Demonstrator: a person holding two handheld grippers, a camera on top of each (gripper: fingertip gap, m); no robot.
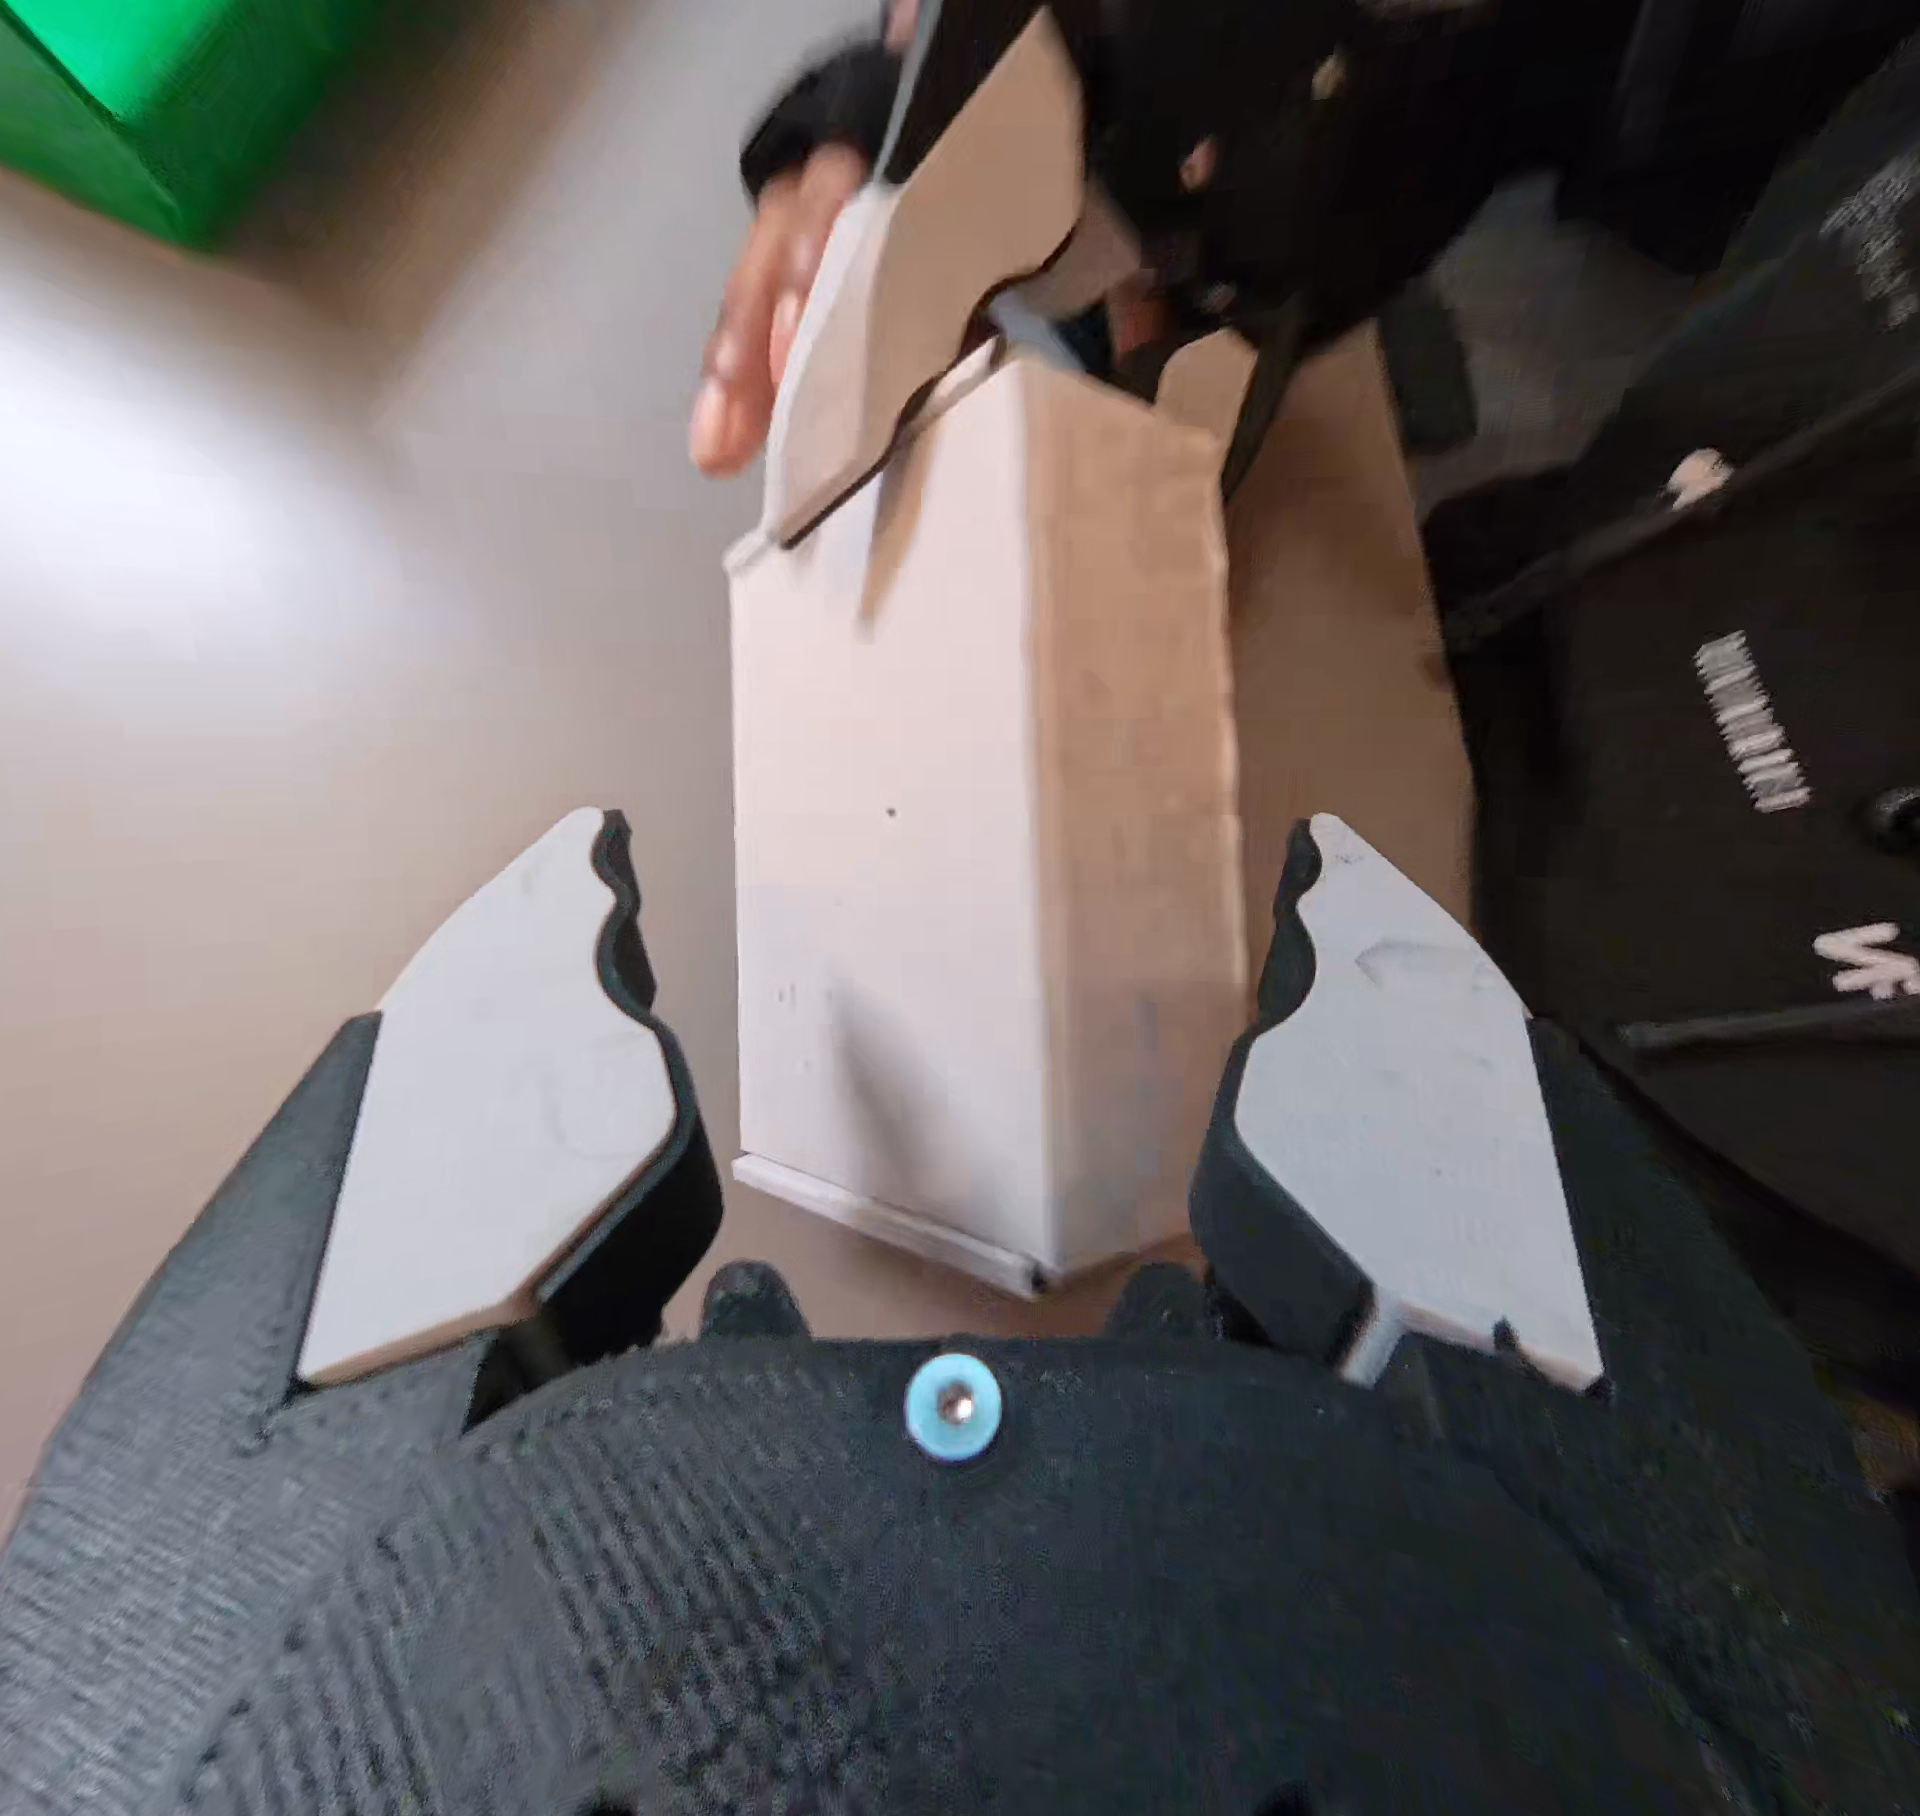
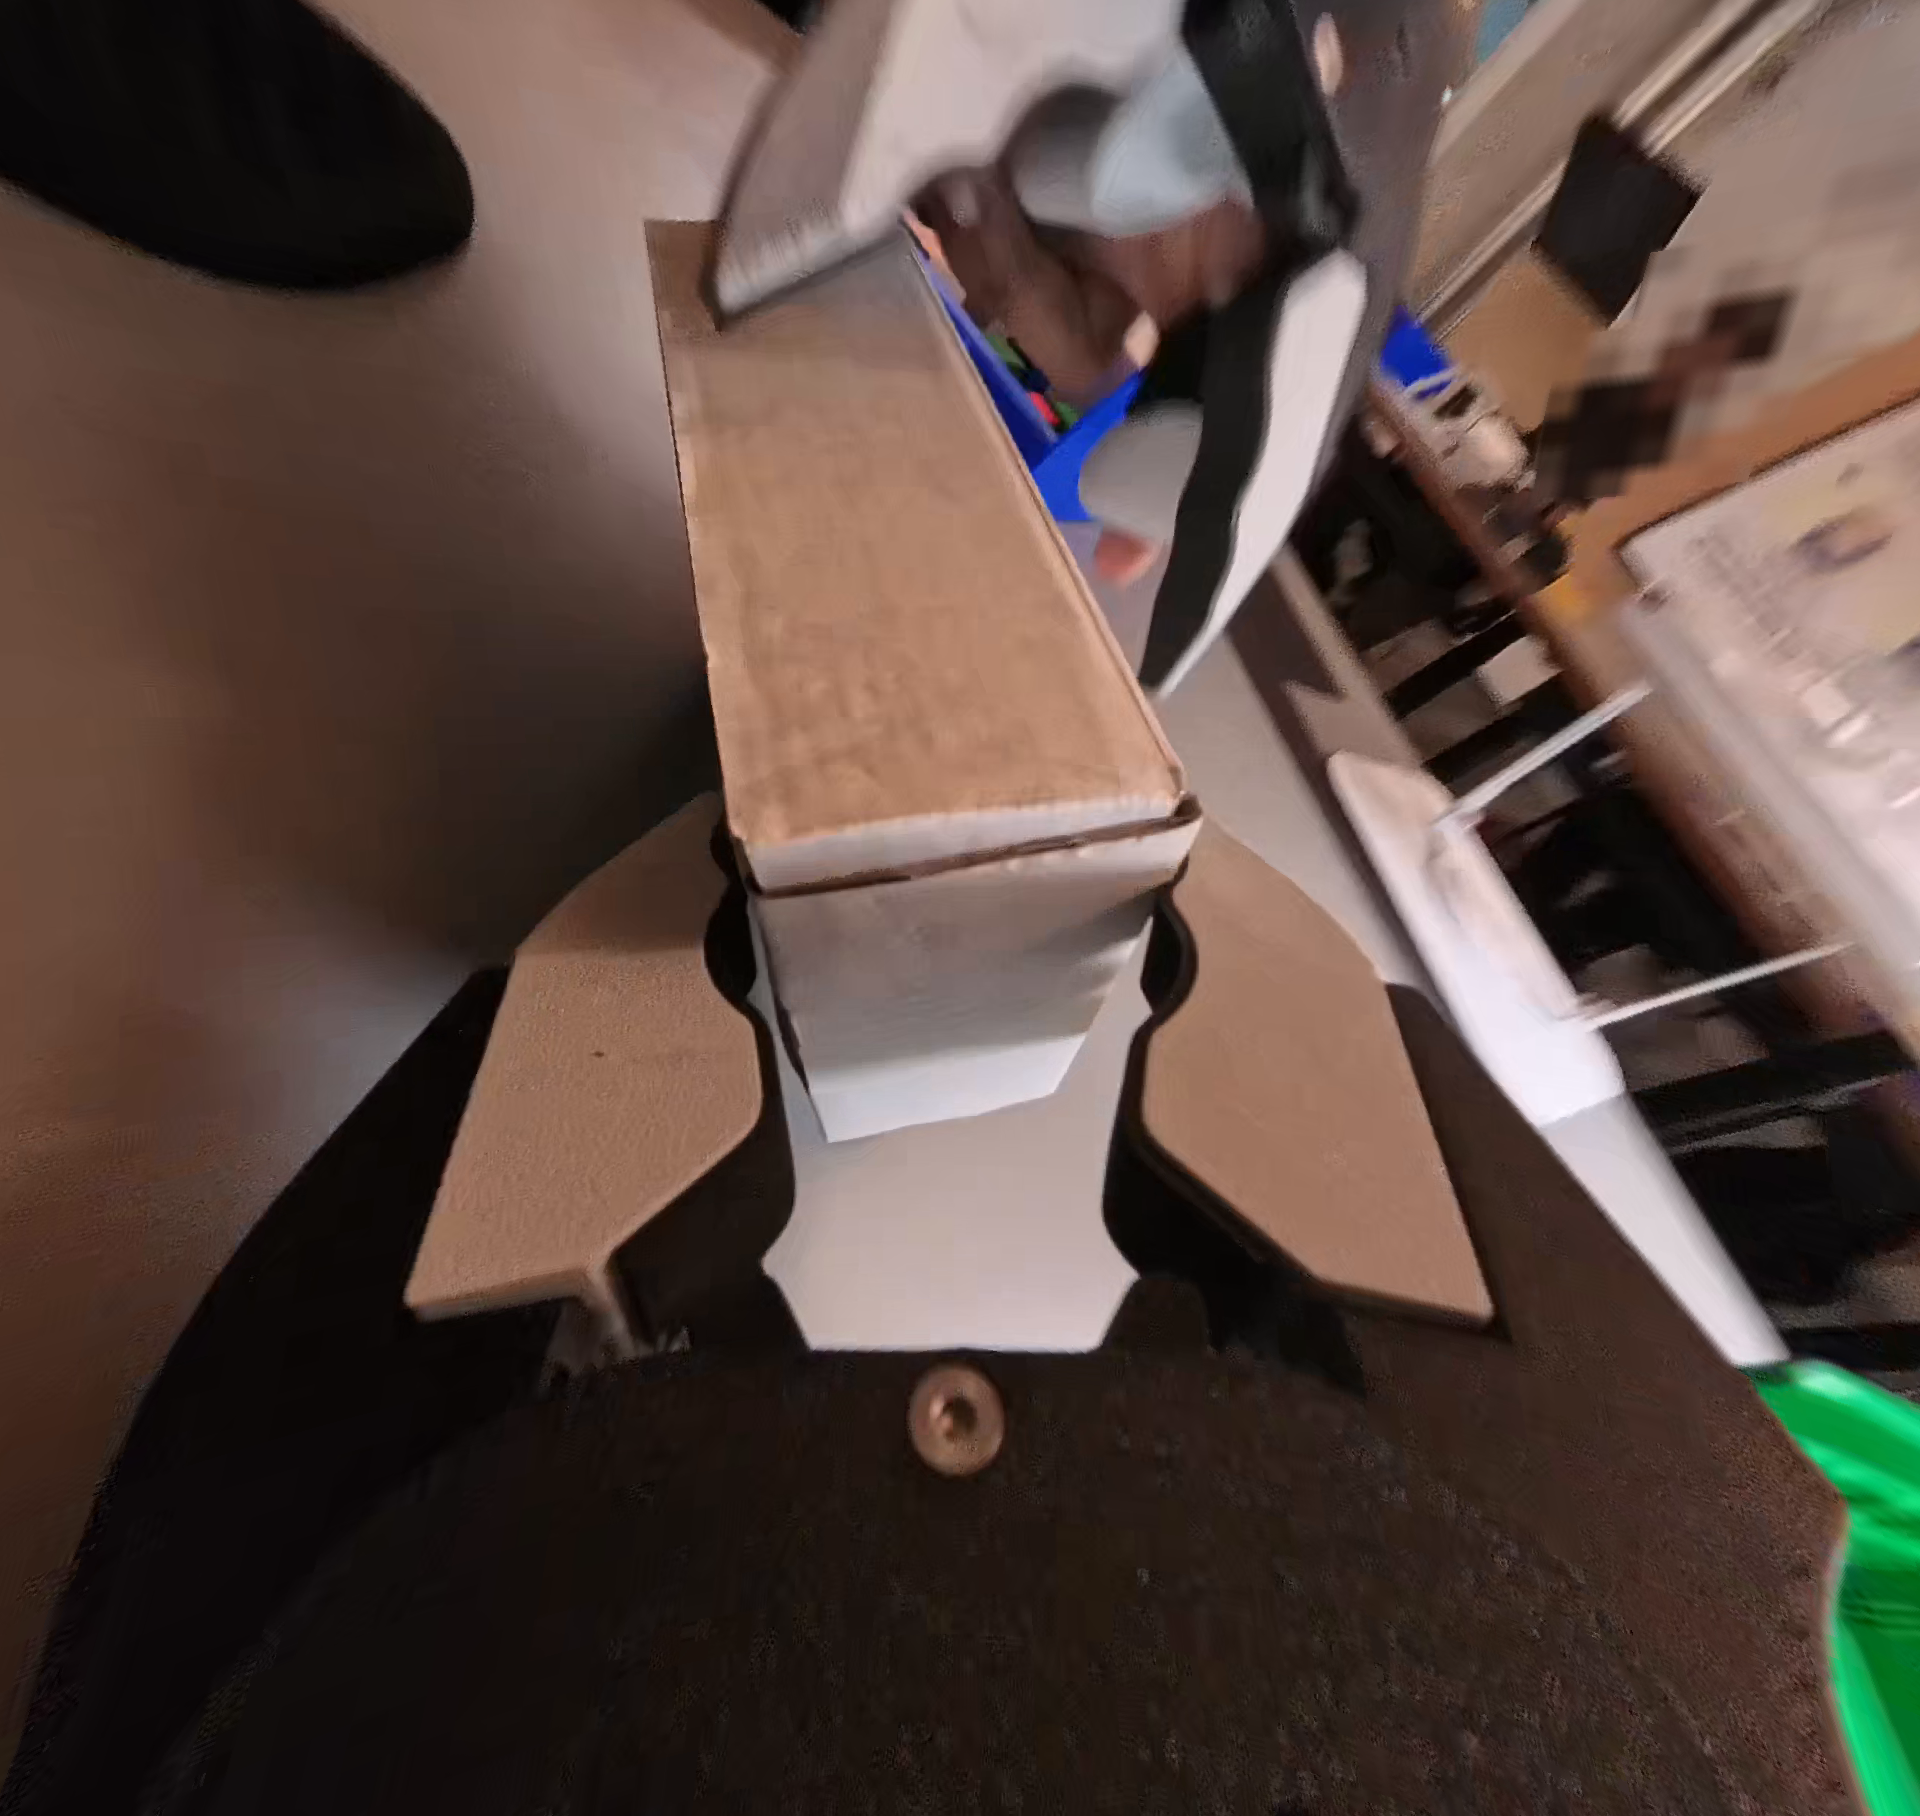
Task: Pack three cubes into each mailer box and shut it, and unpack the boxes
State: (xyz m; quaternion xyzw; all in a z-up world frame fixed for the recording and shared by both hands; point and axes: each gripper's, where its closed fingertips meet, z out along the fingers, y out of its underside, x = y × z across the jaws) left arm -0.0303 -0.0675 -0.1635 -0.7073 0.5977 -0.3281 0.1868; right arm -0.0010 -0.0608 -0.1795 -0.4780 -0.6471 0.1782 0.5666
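The white cardboard mailer box (image 2: 914, 561), lid flaps not yet tucked, is clamped at one end by the right gripper (image 2: 951, 893) above the beige tabletop (image 1: 312, 727), while the wide-spread left gripper (image 1: 961, 857) grips nothing; its contents cannot be told.

White box, green bin, beige table

The mailer box (image 1: 987, 831) is white outside, brown inside; gripper fingers (image 1: 499, 1091) are pale on black; a bin (image 1: 156, 31) far left is bright green.
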